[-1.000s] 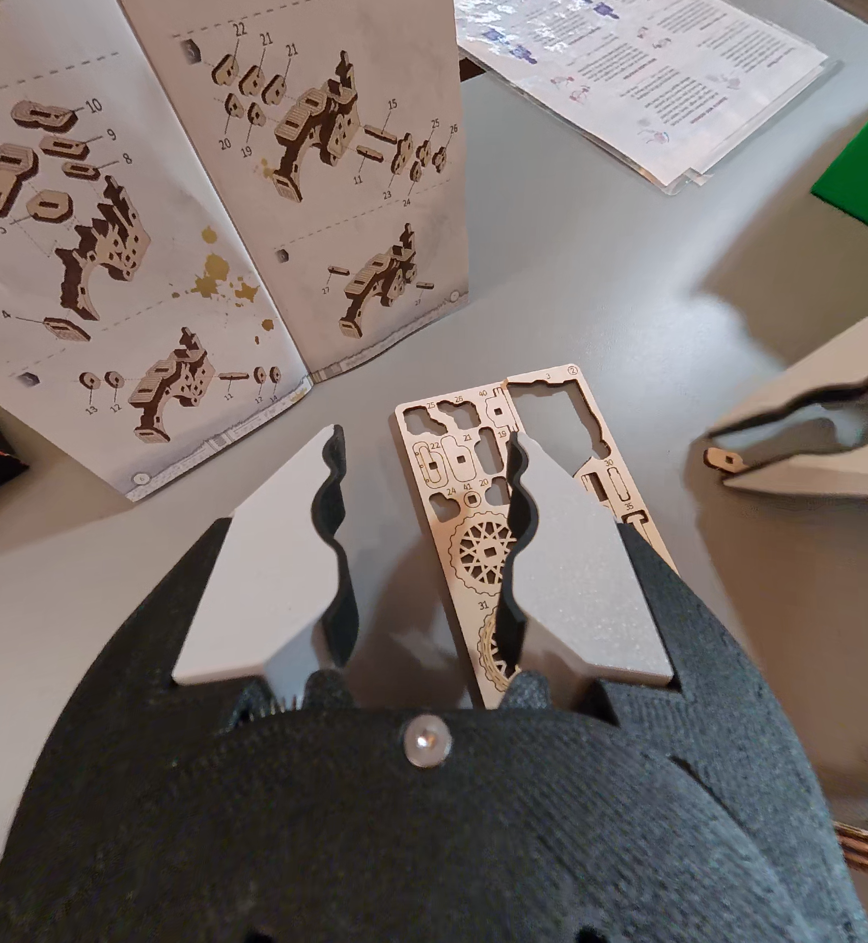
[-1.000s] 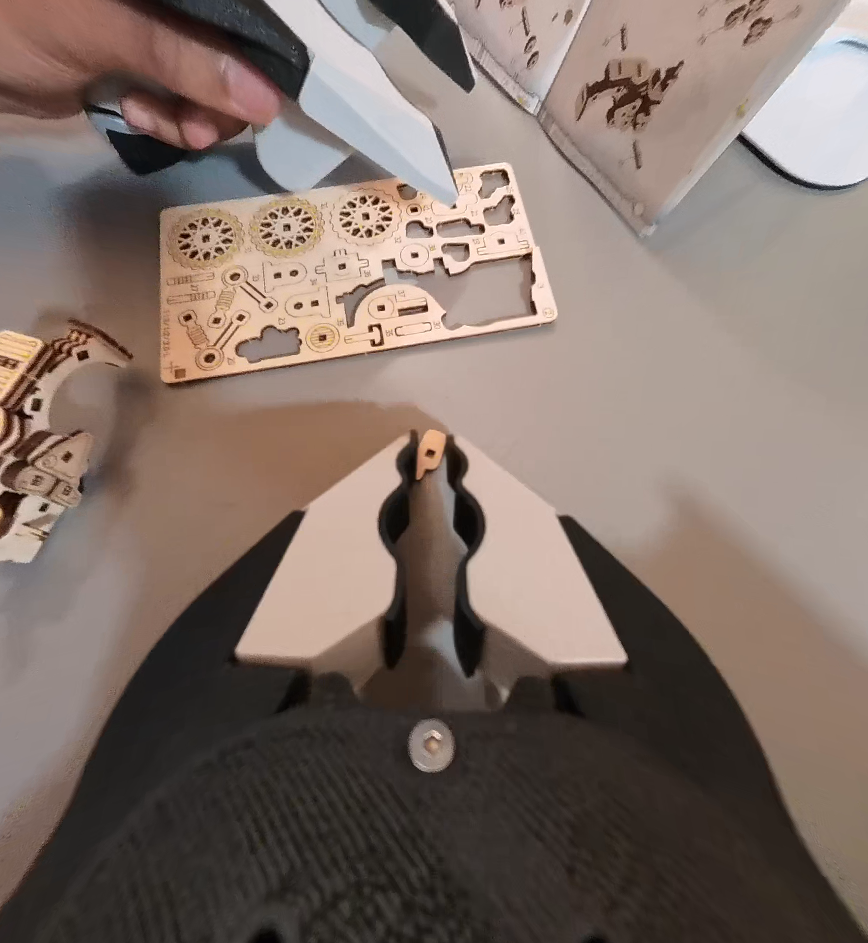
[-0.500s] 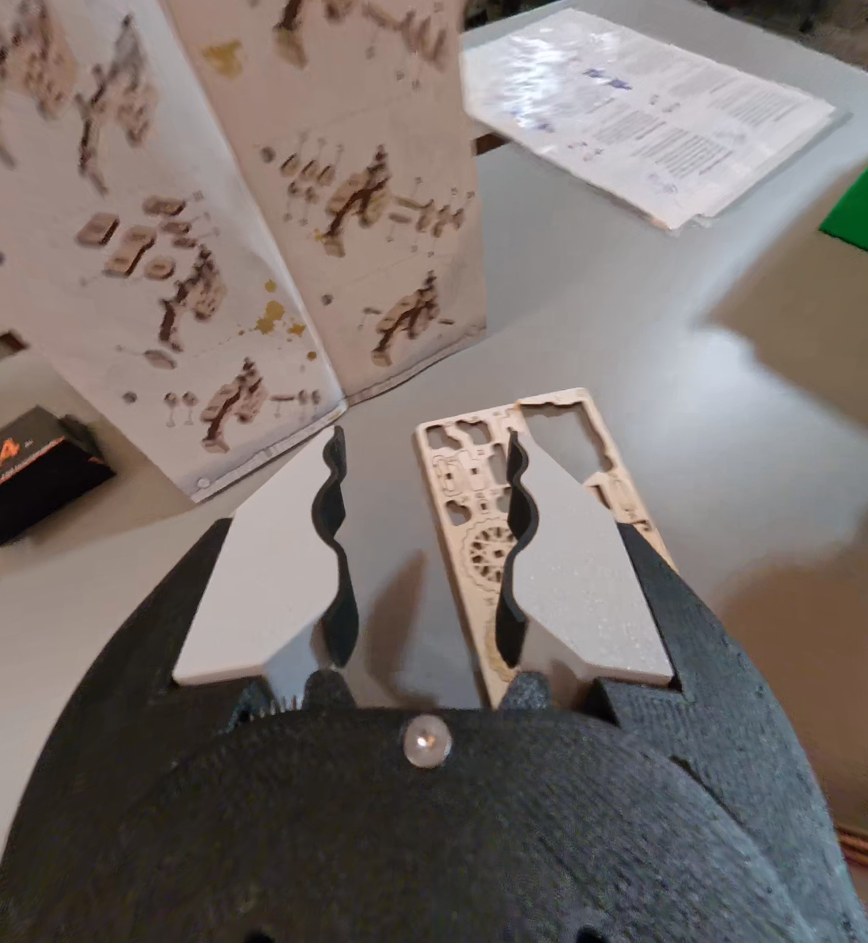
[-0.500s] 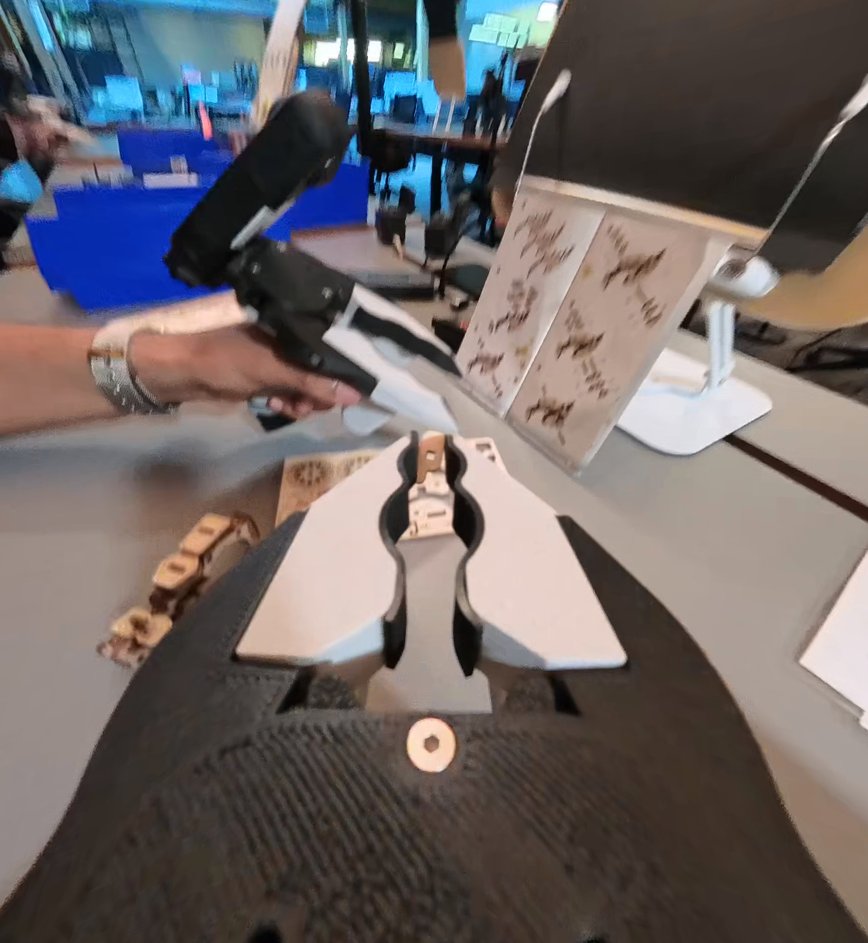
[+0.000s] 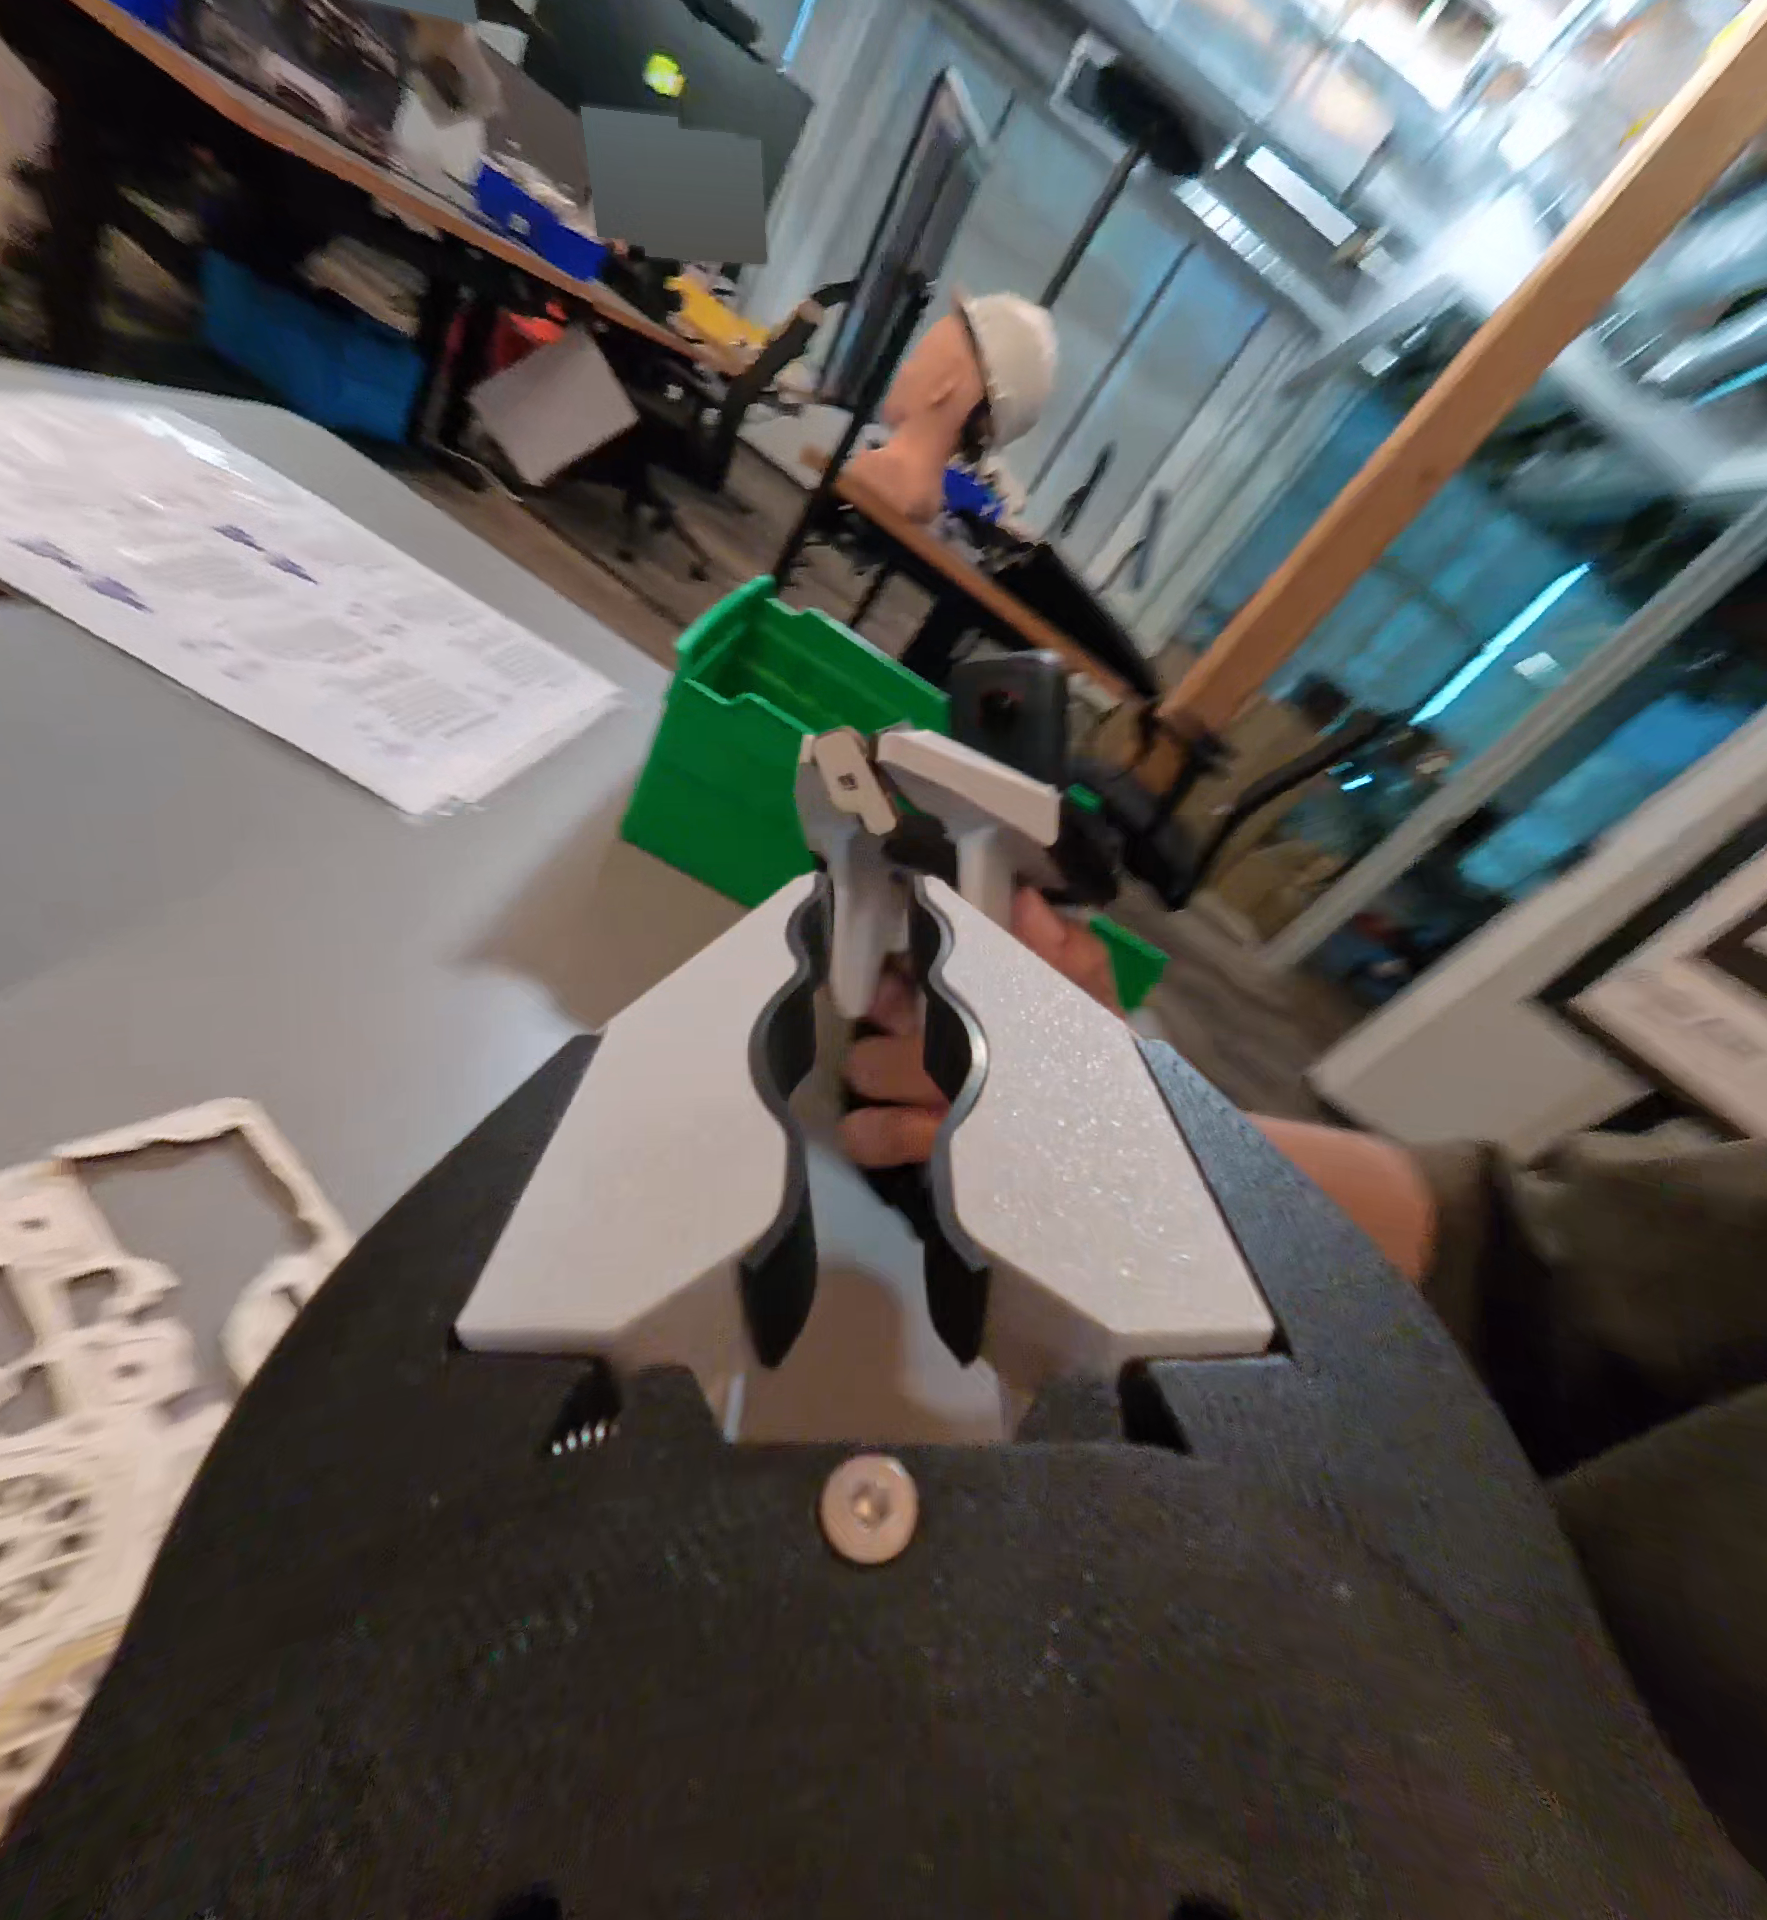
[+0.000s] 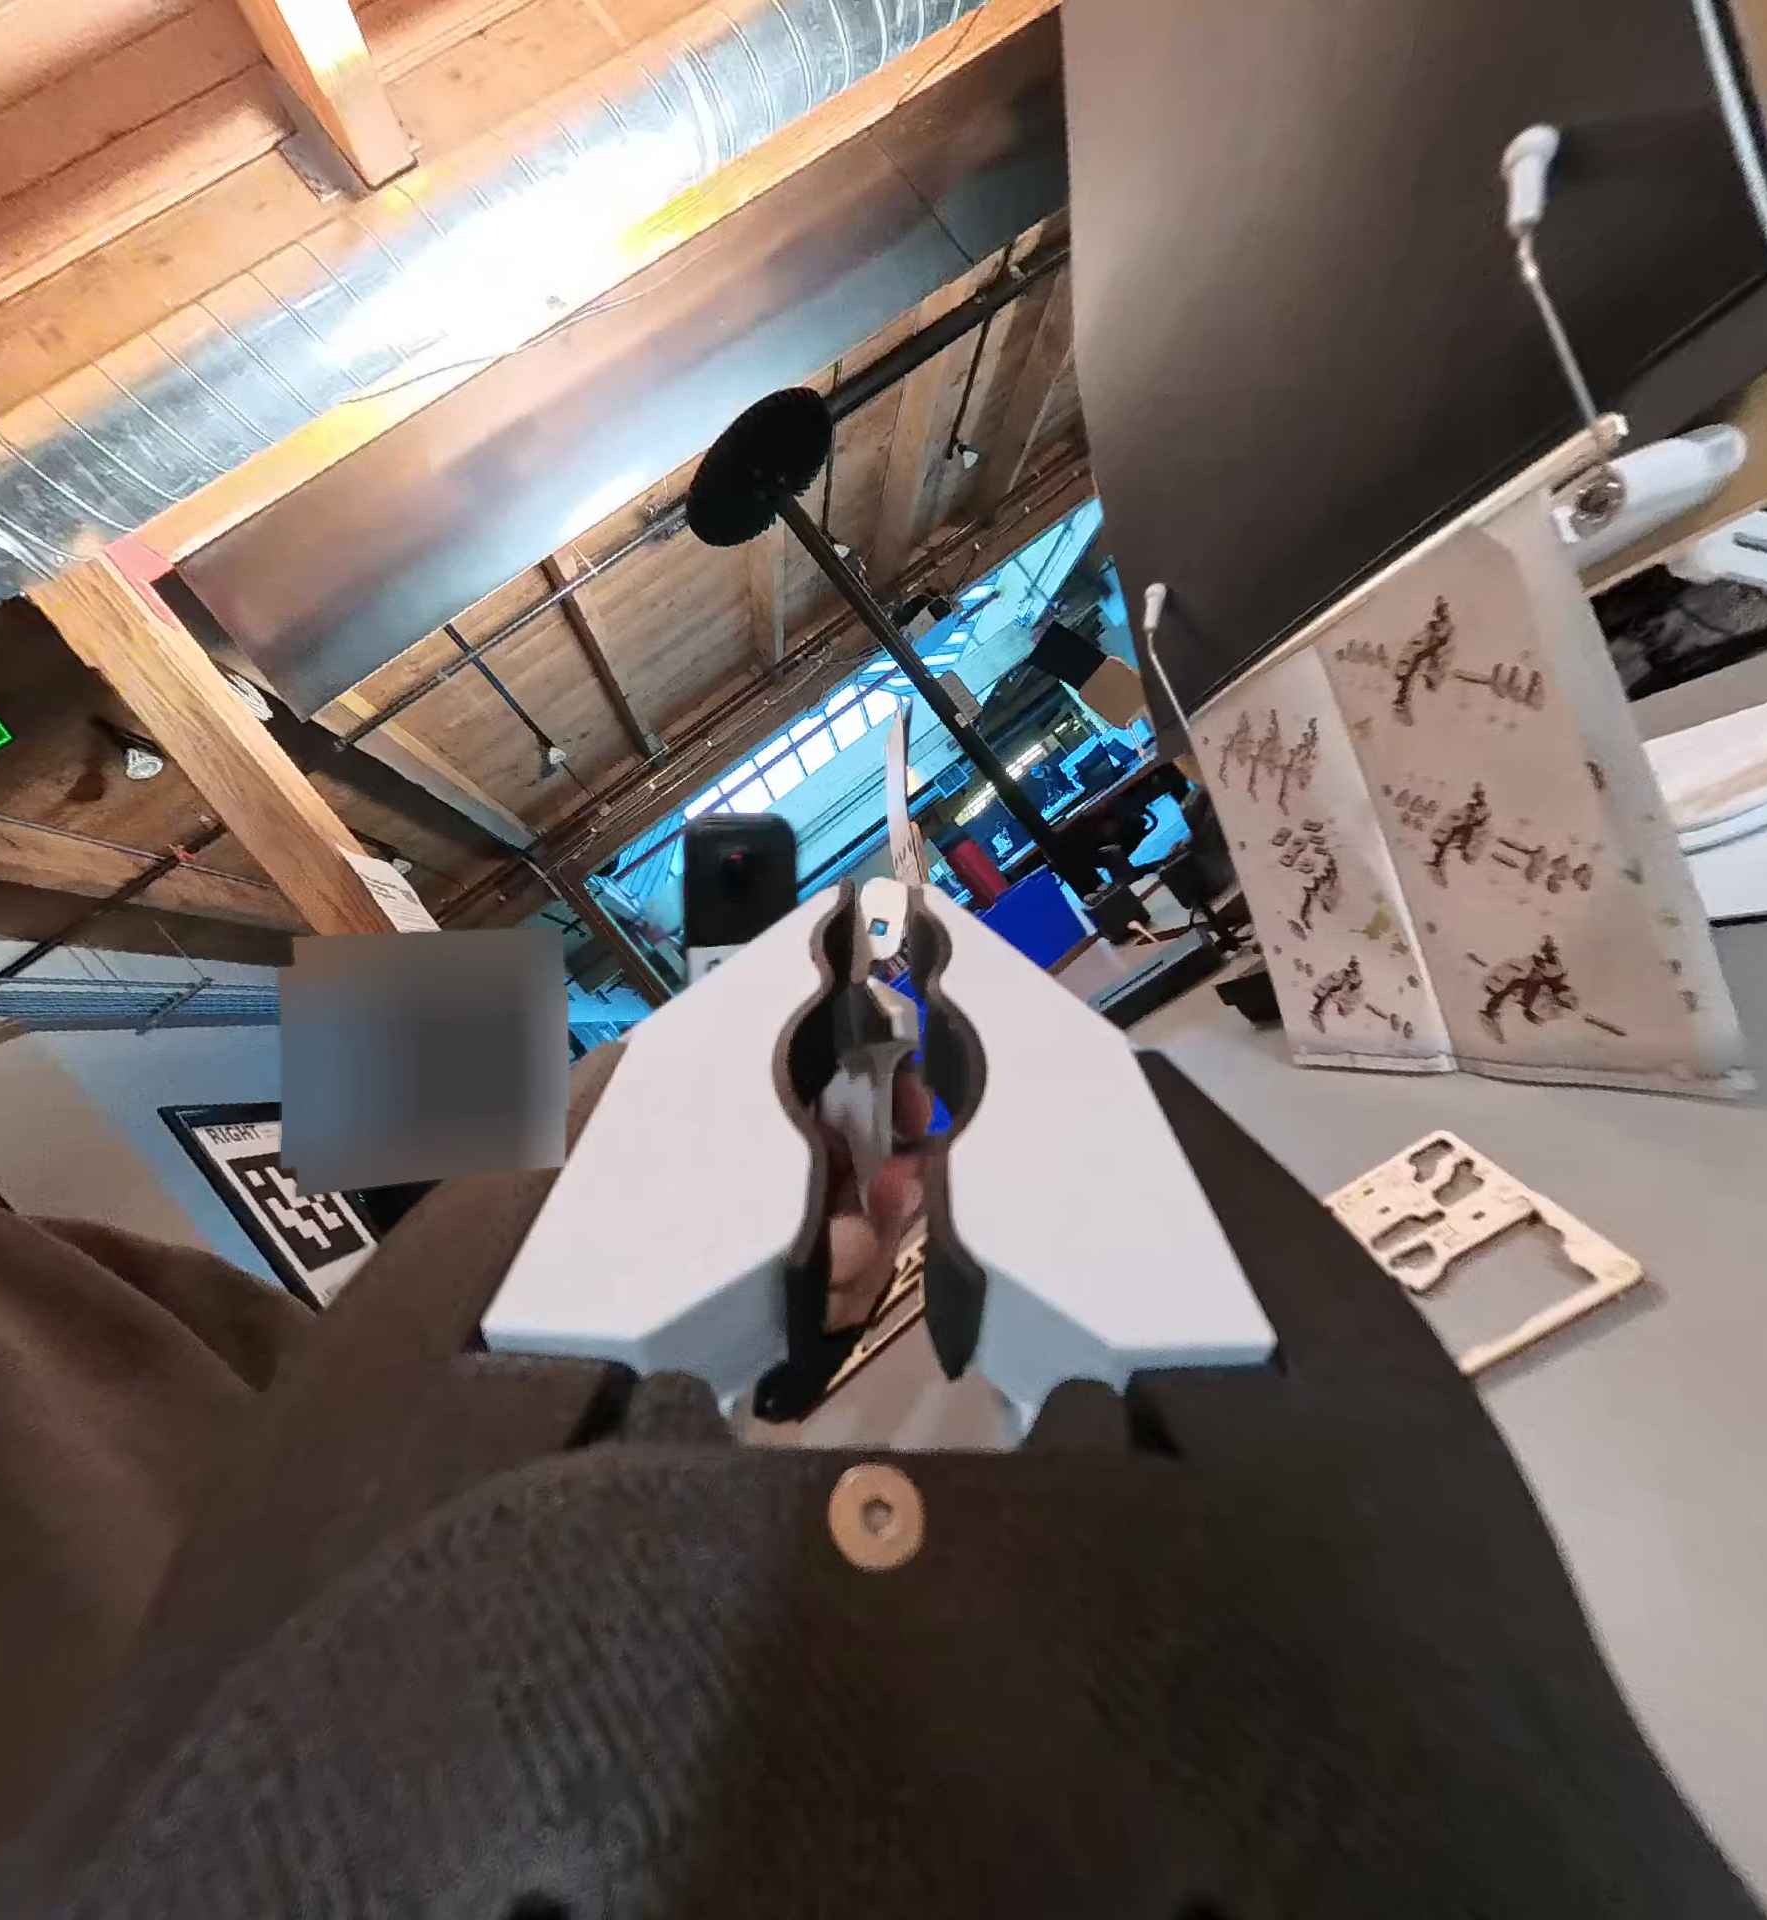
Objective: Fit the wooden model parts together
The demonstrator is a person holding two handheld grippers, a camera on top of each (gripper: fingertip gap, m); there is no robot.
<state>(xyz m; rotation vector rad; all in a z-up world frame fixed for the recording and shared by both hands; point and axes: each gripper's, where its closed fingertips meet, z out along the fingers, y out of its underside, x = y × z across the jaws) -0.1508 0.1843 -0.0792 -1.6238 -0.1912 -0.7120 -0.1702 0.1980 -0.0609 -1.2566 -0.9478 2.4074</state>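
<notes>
My right gripper (image 6: 881, 904) is shut on a small flat wooden piece (image 6: 879, 925) with a square hole, held up in the air. In the left wrist view the right gripper (image 5: 858, 753) points toward me with the piece (image 5: 843, 777) at its tips. My left gripper (image 5: 866, 899) is raised facing it, jaws drawn in to a narrow slit with nothing seen between them. It shows through the right gripper's gap (image 6: 874, 1039). The wooden parts sheet (image 5: 167, 1132) lies flat on the grey table (image 5: 183, 883), also in the right wrist view (image 6: 1481, 1309).
A folded instruction booklet (image 6: 1461, 831) stands at the back of the table under a black panel (image 6: 1378, 260). Printed papers (image 5: 235, 603) lie on the far side and a green bin (image 5: 754, 769) sits behind the right gripper. A person's hand (image 5: 889, 1091) holds it. Both grippers' tips are close together, under 4 cm apart.
Both grippers have lifted off the table and swung to face each other in the air. My left jaws have closed from wide open. The right still holds the small piece.
</notes>
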